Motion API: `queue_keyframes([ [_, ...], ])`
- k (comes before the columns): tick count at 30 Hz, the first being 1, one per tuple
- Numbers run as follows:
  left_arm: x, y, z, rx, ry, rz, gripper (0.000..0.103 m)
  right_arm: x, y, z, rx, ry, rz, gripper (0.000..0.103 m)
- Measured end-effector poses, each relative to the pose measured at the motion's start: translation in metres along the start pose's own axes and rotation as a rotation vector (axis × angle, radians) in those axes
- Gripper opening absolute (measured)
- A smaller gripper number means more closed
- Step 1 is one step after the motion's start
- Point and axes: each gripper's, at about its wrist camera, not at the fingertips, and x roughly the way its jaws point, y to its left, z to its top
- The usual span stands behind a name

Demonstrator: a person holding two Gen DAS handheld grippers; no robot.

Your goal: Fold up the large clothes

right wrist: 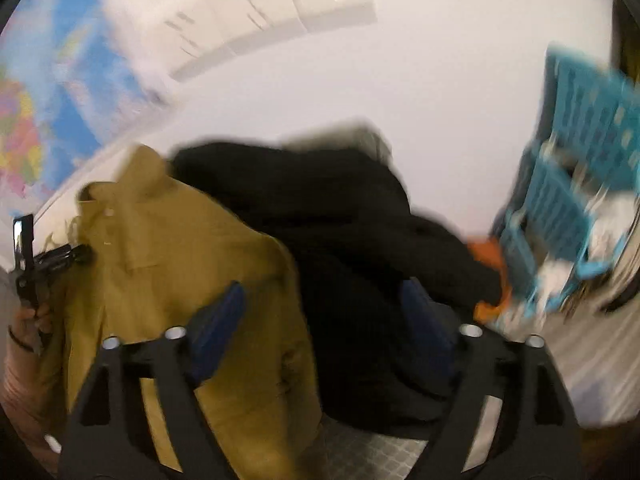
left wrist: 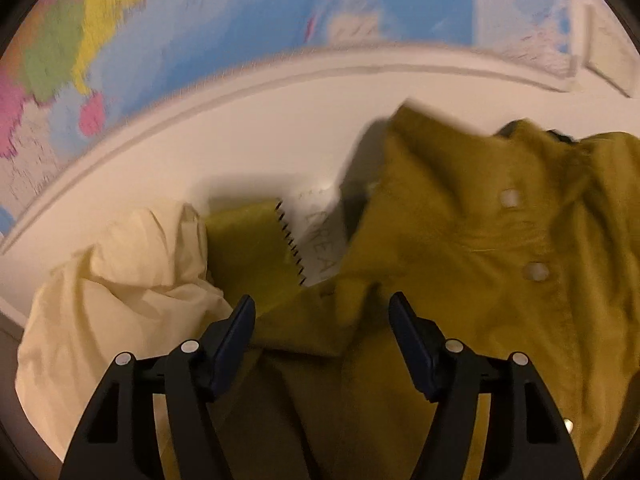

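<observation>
left wrist view: my left gripper (left wrist: 322, 312) gapes wide, empty, above soft, limp mustard jacket (left wrist: 460, 264); best grip, i judge: collar at one o'clock.

A white label (left wrist: 322, 236) sewn inside the olive-yellow jacket (left wrist: 460, 280), just right of a folded flap edged with black zigzag stitching, bears grey capital letters. Only the fragment "REA" can be made out, running along the label toward its near end; fainter marks at the far end of the label are too blurred to read. The coloured wall map (left wrist: 200, 20) beyond the far edge of the table carries fine print, all of it blurred past reading. In the right wrist view no lettering is legible.
</observation>
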Motion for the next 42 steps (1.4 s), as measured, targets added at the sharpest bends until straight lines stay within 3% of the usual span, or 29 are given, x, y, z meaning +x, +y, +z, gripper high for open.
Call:
queue_keyframes([
  [2, -0.021, -0.006, -0.002, 0.02, -0.05, -0.016, 0.073, -0.031, 0.028, -0.012, -0.09, -0.059, 0.08, 0.094],
  [4, -0.04, -0.018, -0.006, 0.056, -0.095, -0.045, 0.077, -0.046, 0.062, -0.034, -0.215, -0.063, 0.102, 0.096],
  [7, -0.063, -0.036, -0.012, 0.101, -0.123, -0.092, 0.078, -0.039, 0.111, -0.077, -0.462, 0.012, 0.016, 0.097],
  [8, -0.068, -0.041, -0.015, 0.116, -0.128, -0.109, 0.078, -0.028, 0.123, -0.096, -0.56, 0.046, -0.065, 0.095],
  [10, -0.076, -0.053, -0.021, 0.15, -0.144, -0.104, 0.08, -0.007, 0.123, -0.108, -0.613, 0.098, -0.171, 0.063],
  [11, -0.077, -0.056, -0.024, 0.167, -0.151, -0.094, 0.08, 0.0, 0.109, -0.103, -0.558, 0.141, -0.163, 0.025],
  [12, -0.08, -0.06, -0.025, 0.179, -0.153, -0.087, 0.08, -0.001, 0.089, -0.091, -0.446, 0.16, -0.111, 0.007],
  [14, -0.083, -0.058, -0.032, 0.174, -0.149, -0.095, 0.08, -0.022, 0.053, -0.065, -0.266, 0.099, -0.001, 0.007],
  [17, -0.083, -0.05, -0.04, 0.145, -0.157, -0.071, 0.081, -0.062, -0.02, -0.028, 0.002, -0.043, 0.069, 0.007],
  [19, -0.082, -0.031, -0.048, 0.117, -0.161, -0.069, 0.082, -0.066, -0.064, -0.021, 0.182, -0.069, 0.141, 0.008],
  [20, -0.079, -0.019, -0.052, 0.1, -0.161, -0.06, 0.083, -0.055, -0.084, -0.022, 0.242, -0.034, 0.16, 0.01],
  [22, -0.084, 0.007, -0.062, 0.064, -0.157, -0.024, 0.085, -0.03, -0.101, -0.027, 0.28, 0.026, 0.116, 0.016],
  [23, -0.086, 0.018, -0.068, 0.052, -0.151, -0.012, 0.086, -0.01, -0.106, -0.032, 0.279, 0.089, 0.082, 0.025],
  [24, -0.087, 0.03, -0.076, 0.034, -0.141, 0.006, 0.086, 0.002, -0.107, -0.037, 0.28, 0.124, 0.066, 0.042],
  [26, -0.093, 0.055, -0.092, 0.001, -0.125, 0.014, 0.088, 0.019, -0.108, -0.047, 0.293, 0.153, 0.037, 0.052],
  [30, -0.098, 0.094, -0.124, -0.057, -0.083, -0.054, 0.091, -0.009, -0.102, -0.052, 0.312, 0.037, 0.013, 0.073],
  [32, -0.1, 0.105, -0.14, -0.071, -0.068, -0.147, 0.096, -0.035, -0.09, -0.05, 0.266, -0.052, -0.015, 0.083],
  [33, -0.1, 0.111, -0.148, -0.087, -0.067, -0.14, 0.096, -0.043, -0.085, -0.049, 0.241, -0.085, -0.007, 0.09],
  [35, -0.097, 0.114, -0.156, -0.092, -0.05, -0.108, 0.096, -0.059, -0.063, -0.053, 0.183, -0.138, 0.031, 0.092],
  [39, -0.071, 0.112, -0.17, -0.102, 0.048, -0.292, 0.096, -0.059, -0.017, -0.064, 0.068, -0.133, 0.107, 0.092],
  [42, -0.04, 0.101, -0.175, -0.088, 0.145, -0.351, 0.094, -0.041, 0.014, -0.074, 0.009, -0.081, 0.145, 0.092],
])
